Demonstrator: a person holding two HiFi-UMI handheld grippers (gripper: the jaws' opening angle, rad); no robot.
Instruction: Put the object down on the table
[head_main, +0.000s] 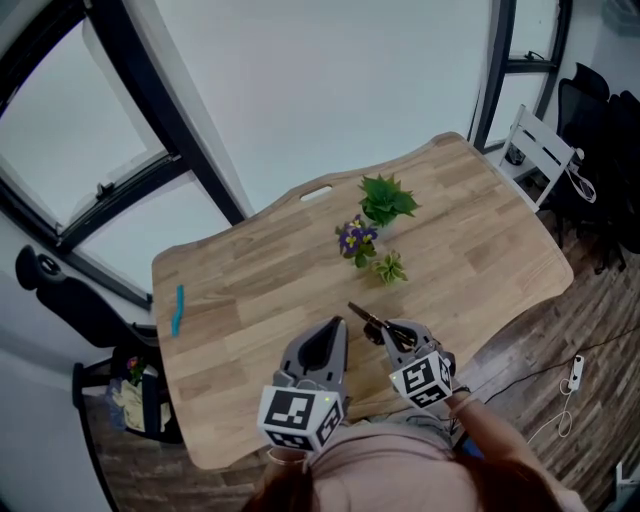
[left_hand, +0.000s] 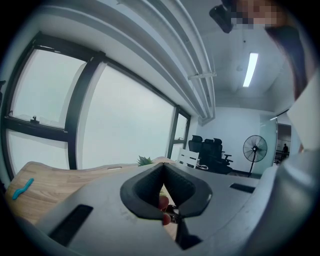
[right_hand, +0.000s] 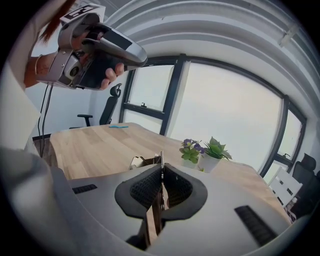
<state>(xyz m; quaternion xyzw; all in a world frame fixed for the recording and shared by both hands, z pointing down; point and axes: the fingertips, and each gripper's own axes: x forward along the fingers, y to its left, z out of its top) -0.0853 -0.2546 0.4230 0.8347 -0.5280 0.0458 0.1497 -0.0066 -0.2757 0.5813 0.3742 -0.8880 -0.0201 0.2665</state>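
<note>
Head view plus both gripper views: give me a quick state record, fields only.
right gripper: shut on thin flat object, held over the near table edge
left gripper: fingers together, nothing between them
table: wooden, carries three potted plants and a teal item
task status: object not yet set down

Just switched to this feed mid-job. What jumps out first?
The right gripper is shut on a thin, scissor-like tool, held over the near edge of the table. Three small plants cluster mid-table just beyond it. A blue strip lies alone by the left edge.
</note>
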